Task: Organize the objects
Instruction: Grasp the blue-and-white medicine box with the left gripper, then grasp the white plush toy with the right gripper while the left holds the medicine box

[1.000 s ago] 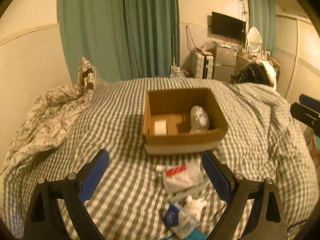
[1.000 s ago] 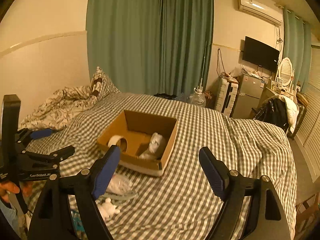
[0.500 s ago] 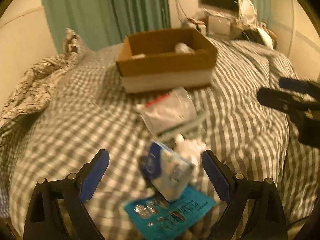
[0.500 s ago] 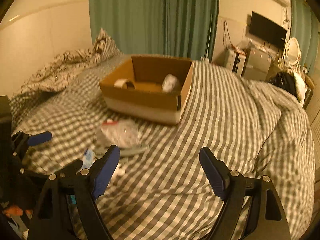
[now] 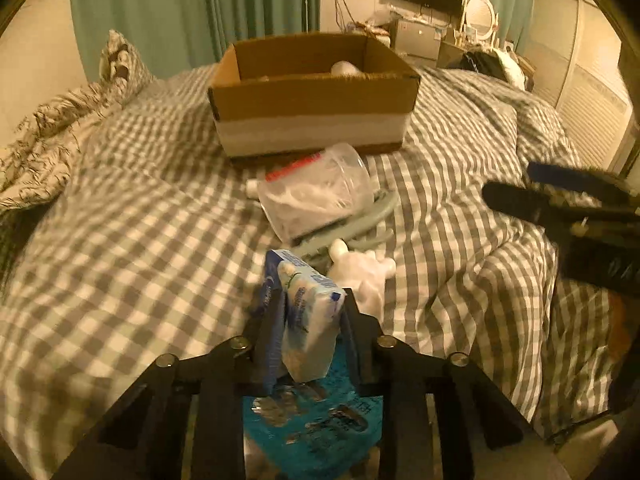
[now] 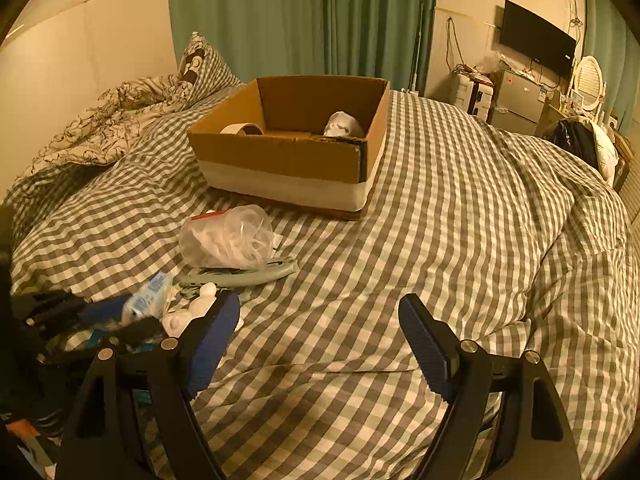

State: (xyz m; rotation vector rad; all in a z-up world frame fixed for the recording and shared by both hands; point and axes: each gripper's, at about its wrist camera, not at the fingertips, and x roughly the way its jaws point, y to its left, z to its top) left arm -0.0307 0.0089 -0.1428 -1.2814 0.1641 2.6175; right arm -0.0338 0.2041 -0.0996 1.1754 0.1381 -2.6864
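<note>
Left gripper (image 5: 310, 320) dropped from wide open, jaws closing on soft blue-white tissue pack (image 5: 308, 320) on checked duvet (image 5: 120, 240), in front of cardboard box (image 5: 312, 96). Right gripper (image 6: 320, 344) lower too, open, empty. Crinkly clear bag (image 6: 228, 240) behind pack.

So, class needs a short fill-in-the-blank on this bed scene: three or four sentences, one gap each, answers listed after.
1. The left gripper is closing on a blue and white ____.
2. The cardboard box stands on a ____ bedcover.
3. The clear plastic bag lies ____ the box, on the cover.
4. Between the open fingers of the right gripper there is only ____.

Missing words: packet; checked; outside; bedcover
</note>
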